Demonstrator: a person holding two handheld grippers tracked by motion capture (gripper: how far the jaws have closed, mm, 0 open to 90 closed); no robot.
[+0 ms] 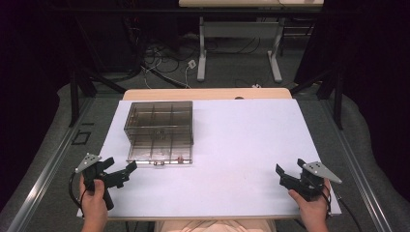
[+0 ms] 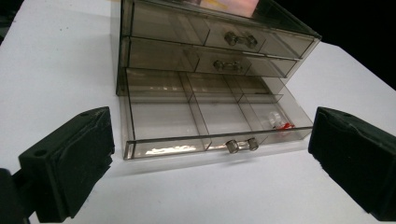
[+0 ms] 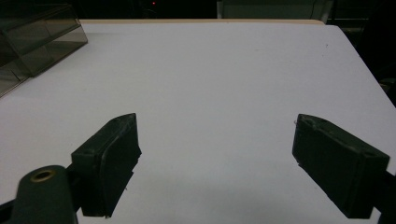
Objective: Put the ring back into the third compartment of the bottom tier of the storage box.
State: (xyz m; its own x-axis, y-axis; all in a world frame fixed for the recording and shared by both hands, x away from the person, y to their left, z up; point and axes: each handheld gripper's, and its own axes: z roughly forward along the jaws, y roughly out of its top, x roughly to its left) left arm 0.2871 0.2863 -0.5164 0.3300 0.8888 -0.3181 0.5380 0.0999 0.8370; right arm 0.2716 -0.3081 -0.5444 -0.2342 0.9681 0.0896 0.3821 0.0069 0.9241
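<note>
Drawer (image 2: 201, 116) is the thing that matters here: the bottom tray of the smoky clear drawer box (image 1: 159, 121) stands pulled out toward the person. Its long front wall runs across the line of the left tongs (image 1: 122, 164). From those tongs the drawer lies straight ahead and near, just past the tips. In the left gripper view its paired knob handle (image 2: 242, 145) sits a little right of the midline between the two black jaws. The left tongs stand wide with nothing between them. A small clear and red item (image 2: 280, 123) lies in the drawer's right-hand compartment; the other compartments look bare. The two drawers above it are shut.

The right tongs (image 1: 290, 166) are also wide and empty. They hover over bare white table (image 1: 241, 135) well apart from the box, which shows at the far left of their own view. The left hand is clearly the nearer, so I judge that any push or pull on the drawer front falls to it.
</note>
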